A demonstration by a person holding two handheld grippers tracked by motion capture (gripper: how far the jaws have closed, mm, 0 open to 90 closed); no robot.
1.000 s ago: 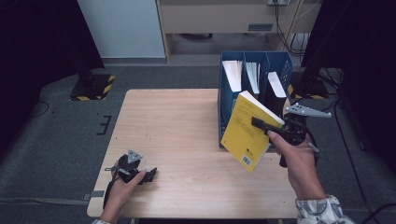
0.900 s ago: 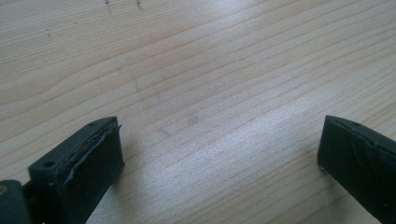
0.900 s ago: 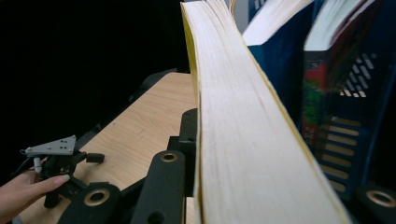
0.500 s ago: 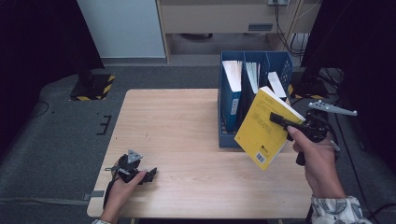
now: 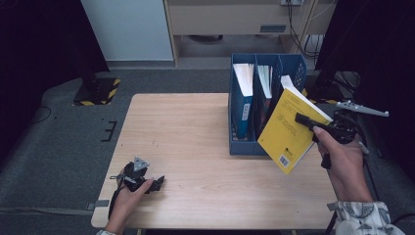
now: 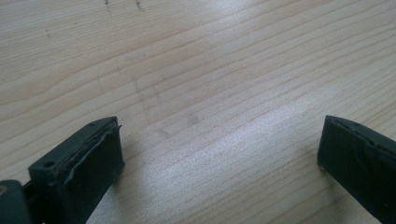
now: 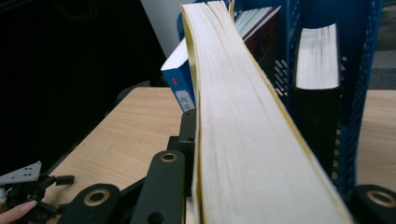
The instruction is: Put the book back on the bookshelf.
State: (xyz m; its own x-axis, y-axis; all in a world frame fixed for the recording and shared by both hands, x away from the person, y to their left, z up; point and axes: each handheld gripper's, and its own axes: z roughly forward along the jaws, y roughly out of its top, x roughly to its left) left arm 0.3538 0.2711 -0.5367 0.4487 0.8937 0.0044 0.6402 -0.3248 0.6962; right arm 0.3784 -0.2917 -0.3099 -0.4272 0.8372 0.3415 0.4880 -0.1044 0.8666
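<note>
A thick yellow book [image 5: 286, 129] hangs tilted in the air in front of the right end of a blue file rack [image 5: 243, 147]. My right gripper [image 5: 304, 120] is shut on it, holding it by its right side. In the right gripper view the book's cream page edge [image 7: 243, 140] runs up between the jaws of the right gripper [image 7: 271, 198], toward the rack [image 7: 359, 93]. My left gripper [image 5: 155, 183] rests on the table's front left corner, held by a hand. Its jaws stand wide apart over bare wood, so the left gripper [image 6: 219, 158] is open.
The rack's compartments hold upright books: a blue one [image 5: 242, 98] on the left, several in the middle [image 5: 264, 81], and a dark one [image 7: 317, 93]. The wooden table [image 5: 186, 132] lies bare to the left of the rack. Cables and dark furniture stand beyond the right edge.
My right gripper has carried the yellow book to the right and a little upward, from in front of the rack's middle to its right end. The left gripper has stayed put.
</note>
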